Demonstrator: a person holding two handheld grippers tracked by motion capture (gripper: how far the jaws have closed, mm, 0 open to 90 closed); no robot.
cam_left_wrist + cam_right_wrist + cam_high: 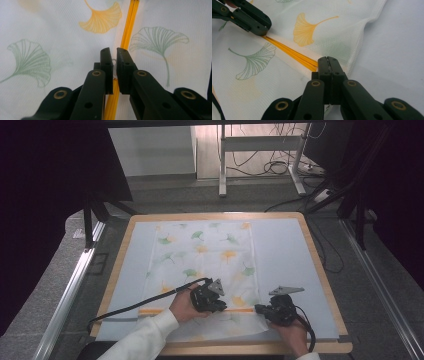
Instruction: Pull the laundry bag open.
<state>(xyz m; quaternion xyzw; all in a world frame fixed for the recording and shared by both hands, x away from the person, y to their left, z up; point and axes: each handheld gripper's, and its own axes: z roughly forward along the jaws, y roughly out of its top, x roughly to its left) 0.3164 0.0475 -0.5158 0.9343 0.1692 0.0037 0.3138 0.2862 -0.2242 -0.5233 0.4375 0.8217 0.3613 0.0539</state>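
Note:
A white mesh bag (205,255) printed with green and yellow ginkgo leaves lies flat on the table, an orange zipper (155,311) running across its near end. My left gripper (223,307) sits on the zipper line, its jaws shut on the small pale zipper pull (114,61). The orange zipper (130,22) runs on ahead of the left gripper (115,53). My right gripper (258,309) is shut on the bag's fabric (312,30) where the zipper (289,53) ends, near the bag's right edge. From the right gripper (327,60), the left gripper (262,30) shows farther along the zipper.
A pale blue mat (285,255) covers the wooden-rimmed table (320,270). Black cables trail from both grippers toward the near edge. Beyond the table are a white desk frame (222,165), floor cables and dark stands; metal rails (70,290) run along both sides.

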